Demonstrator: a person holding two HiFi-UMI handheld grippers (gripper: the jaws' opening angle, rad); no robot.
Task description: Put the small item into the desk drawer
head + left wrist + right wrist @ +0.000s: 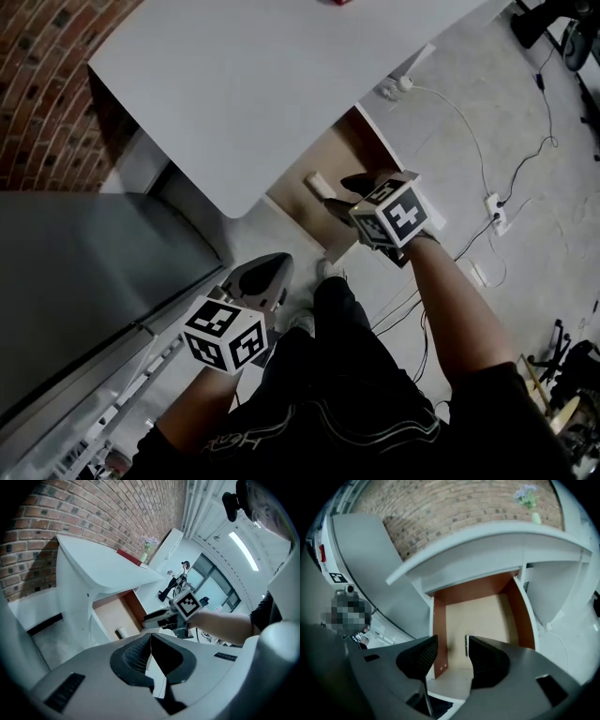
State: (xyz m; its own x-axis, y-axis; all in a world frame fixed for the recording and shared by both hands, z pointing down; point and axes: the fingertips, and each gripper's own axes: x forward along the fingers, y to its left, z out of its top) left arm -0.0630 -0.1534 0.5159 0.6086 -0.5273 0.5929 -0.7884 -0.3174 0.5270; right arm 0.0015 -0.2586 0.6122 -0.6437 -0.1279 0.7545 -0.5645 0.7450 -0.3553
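Right, small item lies on the tan floor of the open drawer, a pale little cylinder, loose, w/ nothing gripping it. In the right gripper view it shows just past the tip of one jaw, partly hidden by it. Right gripper hangs over the drawer, jaws spread wide, pads touching nothing. Drawer has reddish-brown side walls and sits pulled out under the white desk. Left gripper is held back nr the person's legs, well apart from the drawer, jaws pressed together w/ nothing between. Brick wall behind the desk; cables trail across the grey floor at right.
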